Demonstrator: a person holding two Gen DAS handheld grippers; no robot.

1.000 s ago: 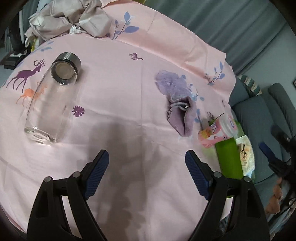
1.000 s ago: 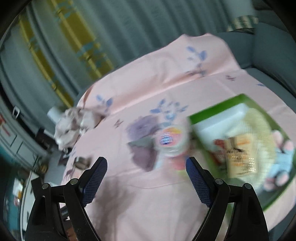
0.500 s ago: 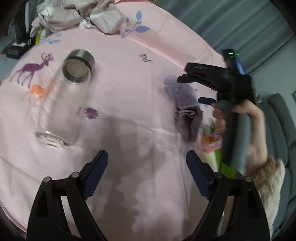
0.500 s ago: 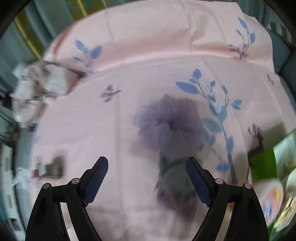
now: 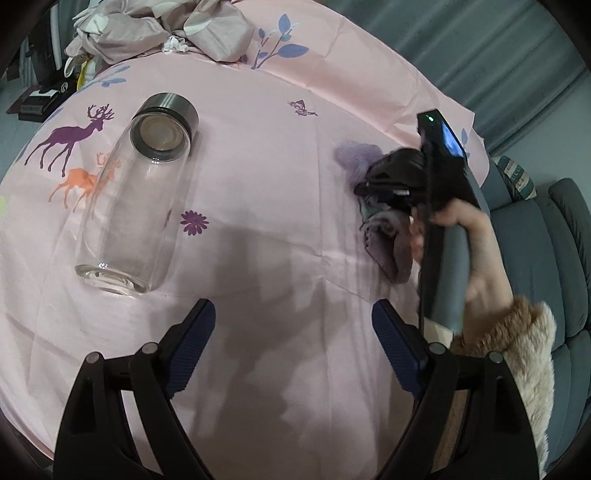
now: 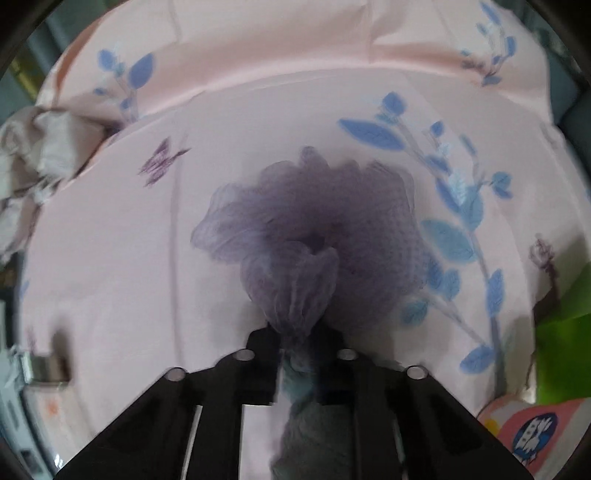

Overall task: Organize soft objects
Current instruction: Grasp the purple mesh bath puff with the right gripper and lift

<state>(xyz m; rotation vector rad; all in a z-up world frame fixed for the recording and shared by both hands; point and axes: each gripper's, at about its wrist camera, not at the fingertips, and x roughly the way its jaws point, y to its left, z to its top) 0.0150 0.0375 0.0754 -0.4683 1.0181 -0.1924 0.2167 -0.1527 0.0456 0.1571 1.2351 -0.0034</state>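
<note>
A purple mesh pouf (image 6: 314, 214) lies on the pink tablecloth (image 5: 277, 166). My right gripper (image 6: 299, 332) points steeply down at it, its jaws closing tight on a bunched pinch of the mesh, pads pressing it. In the left wrist view a hand in a furry sleeve holds that right gripper (image 5: 384, 184) over the pouf (image 5: 356, 155), with a mauve-grey sock-like cloth (image 5: 391, 254) beside it. My left gripper (image 5: 293, 314) hovers over bare cloth nearer the front, open and holding nothing.
A clear glass bottle (image 5: 136, 206) with a metal cap lies on its side at the left. Crumpled grey fabric (image 5: 155, 33) sits at the far edge. A green tray (image 6: 561, 350) and a pink cup (image 6: 535, 432) are at the right, a grey sofa (image 5: 546, 240) beyond.
The right gripper swept in from the tray side, dropped onto the purple pouf and shut on its mesh. The left gripper has barely moved and stays open.
</note>
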